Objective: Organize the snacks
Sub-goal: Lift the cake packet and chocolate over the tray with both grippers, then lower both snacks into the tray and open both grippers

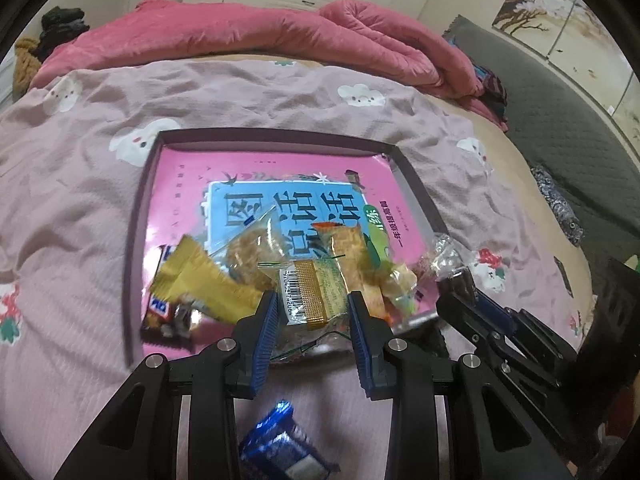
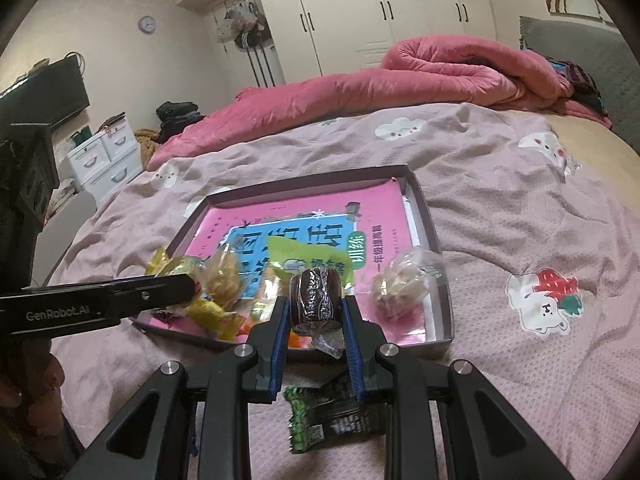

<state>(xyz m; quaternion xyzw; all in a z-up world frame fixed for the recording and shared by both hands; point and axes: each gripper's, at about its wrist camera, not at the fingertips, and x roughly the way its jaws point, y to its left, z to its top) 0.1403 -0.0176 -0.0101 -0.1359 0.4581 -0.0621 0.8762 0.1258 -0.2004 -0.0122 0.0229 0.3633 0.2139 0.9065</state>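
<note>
A shallow grey tray lies on the bed with a pink book inside it. Several wrapped snacks are piled at its near end. My left gripper is shut on a clear-wrapped snack with a gold band and barcode, held over the tray's near end. My right gripper is shut on a round dark brown snack in clear wrap, above the tray's near edge. A blue packet lies on the bedspread under the left gripper. A green-and-black packet lies under the right one.
The pink bedspread with bunny prints surrounds the tray. A rolled red quilt lies at the far side, with a grey headboard to the right. White drawers and wardrobes stand beyond the bed. The left gripper's black body reaches in from the left.
</note>
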